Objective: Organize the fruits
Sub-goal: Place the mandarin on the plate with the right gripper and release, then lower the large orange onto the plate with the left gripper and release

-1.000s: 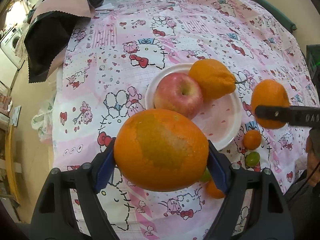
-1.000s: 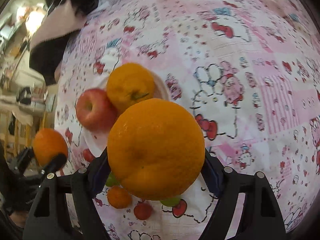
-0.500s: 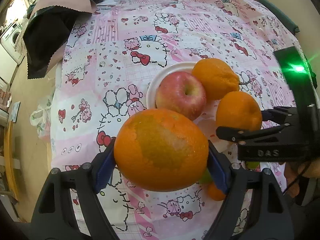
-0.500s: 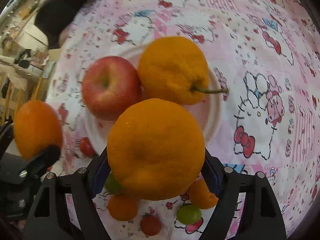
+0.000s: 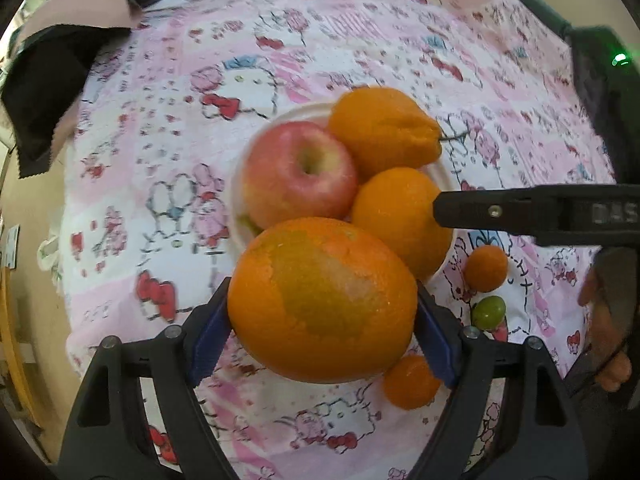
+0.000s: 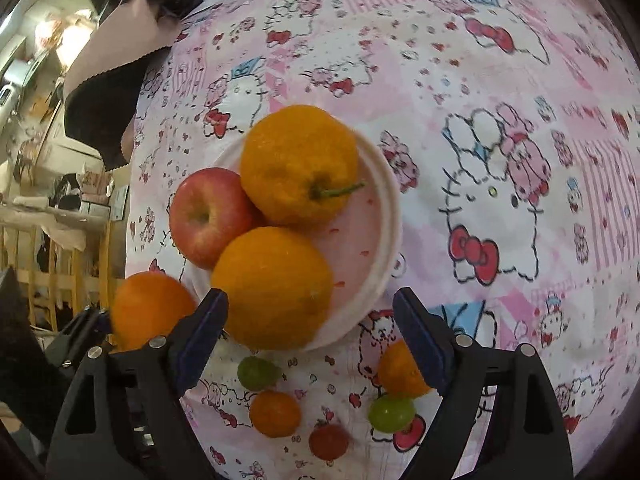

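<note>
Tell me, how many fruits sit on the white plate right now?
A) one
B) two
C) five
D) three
D: the plate holds an apple, a stemmed orange and a second orange that lies between the open fingers of the right claw.

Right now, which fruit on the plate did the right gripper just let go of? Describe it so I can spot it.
Find the white plate on the pink cartoon cloth. Three big fruits sit on it; take the orange at its near edge, partly between the open right gripper fingers. Unlike the stemmed orange and red apple, it is smooth and stemless.
</note>
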